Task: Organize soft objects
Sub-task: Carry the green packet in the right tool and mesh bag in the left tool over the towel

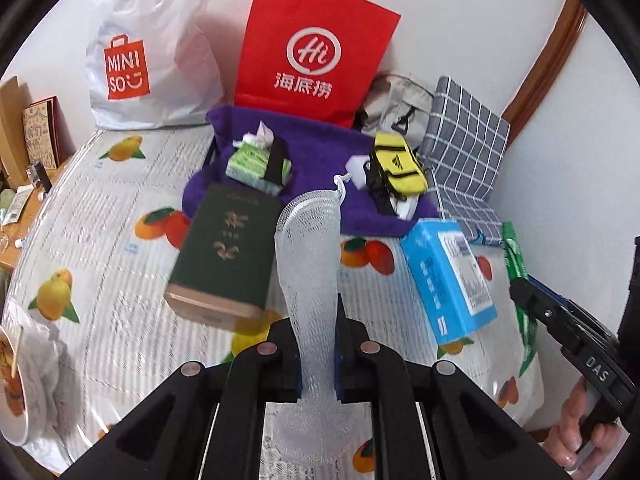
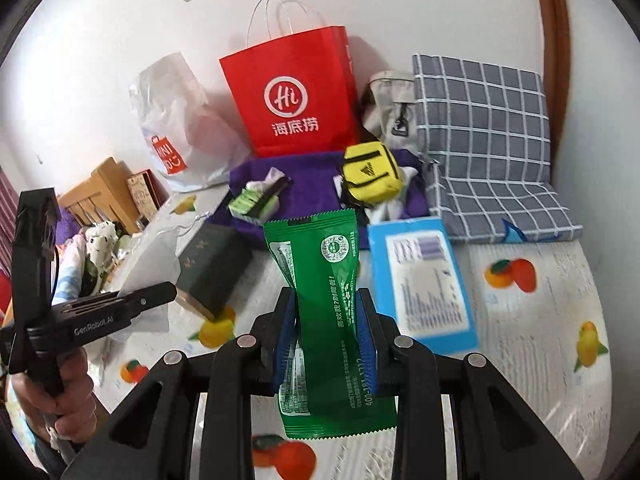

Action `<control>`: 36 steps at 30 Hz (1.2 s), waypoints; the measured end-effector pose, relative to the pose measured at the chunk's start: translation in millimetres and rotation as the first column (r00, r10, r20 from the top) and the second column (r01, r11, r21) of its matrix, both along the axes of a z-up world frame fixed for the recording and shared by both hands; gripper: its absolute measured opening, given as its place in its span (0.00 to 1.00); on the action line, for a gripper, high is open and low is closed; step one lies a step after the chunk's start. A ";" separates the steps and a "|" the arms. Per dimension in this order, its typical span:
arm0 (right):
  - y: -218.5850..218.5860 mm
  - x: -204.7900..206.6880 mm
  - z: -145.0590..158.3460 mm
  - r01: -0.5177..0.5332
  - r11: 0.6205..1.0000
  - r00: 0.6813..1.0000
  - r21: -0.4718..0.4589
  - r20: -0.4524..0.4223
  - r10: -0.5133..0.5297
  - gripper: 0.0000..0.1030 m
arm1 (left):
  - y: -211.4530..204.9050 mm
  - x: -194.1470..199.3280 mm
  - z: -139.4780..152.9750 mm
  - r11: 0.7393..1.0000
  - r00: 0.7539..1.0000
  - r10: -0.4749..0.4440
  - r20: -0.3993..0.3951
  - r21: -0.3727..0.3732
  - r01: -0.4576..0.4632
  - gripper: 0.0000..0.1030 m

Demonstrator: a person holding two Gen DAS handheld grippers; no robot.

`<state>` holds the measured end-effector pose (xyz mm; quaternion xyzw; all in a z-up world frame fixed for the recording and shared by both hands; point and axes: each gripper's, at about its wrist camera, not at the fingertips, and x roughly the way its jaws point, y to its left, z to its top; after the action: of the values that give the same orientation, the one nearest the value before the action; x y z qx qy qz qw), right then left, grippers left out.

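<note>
My left gripper [image 1: 317, 344] is shut on a white mesh pouch [image 1: 310, 248] and holds it upright above the fruit-print table. My right gripper [image 2: 327, 332] is shut on a green snack packet [image 2: 326, 304], also held above the table. A purple towel [image 1: 316, 148] lies at the back, bearing a green tissue pack [image 1: 256, 162] and a yellow mini bag [image 1: 398, 164]. The left gripper [image 2: 120, 300] with the pouch shows at the left of the right wrist view. The right gripper [image 1: 520, 284] shows at the right edge of the left wrist view.
A dark green box [image 1: 224, 252] and a blue tissue pack [image 1: 448, 276] lie on the table. A red paper bag [image 1: 312, 48], a white Miniso bag [image 1: 148, 48], a grey pouch [image 1: 400, 100] and a checked cushion [image 1: 468, 148] stand along the wall. A plate [image 1: 16, 380] sits at the left edge.
</note>
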<state>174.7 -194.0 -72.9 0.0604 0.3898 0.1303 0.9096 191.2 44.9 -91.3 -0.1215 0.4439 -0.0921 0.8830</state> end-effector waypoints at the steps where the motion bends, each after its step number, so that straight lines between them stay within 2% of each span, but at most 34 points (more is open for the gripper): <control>1: 1.8 4.7 1.2 -0.002 1.000 1.000 0.005 -0.001 0.002 0.29 | 2.0 2.6 2.7 1.000 1.000 0.001 0.003 -0.003 -0.001 0.10; 21: 24.4 83.2 21.9 -0.035 0.999 0.999 0.031 0.025 0.034 0.29 | 3.5 64.1 31.1 1.000 0.999 0.017 0.029 0.009 -0.017 0.10; 31: 20.5 110.3 15.8 -0.021 0.999 1.000 0.033 0.021 0.020 0.30 | 4.0 88.4 42.9 0.998 0.998 0.043 0.052 0.032 -0.044 0.10; 36: 25.3 128.3 10.7 -0.034 0.999 0.999 0.032 0.007 0.034 0.30 | 5.1 106.2 40.1 0.997 0.997 0.074 0.033 0.032 -0.075 0.10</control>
<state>302.9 -168.7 -62.1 0.0680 0.3859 0.1523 0.9073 297.4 50.0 -51.2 -0.1218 0.4265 -0.0538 0.8946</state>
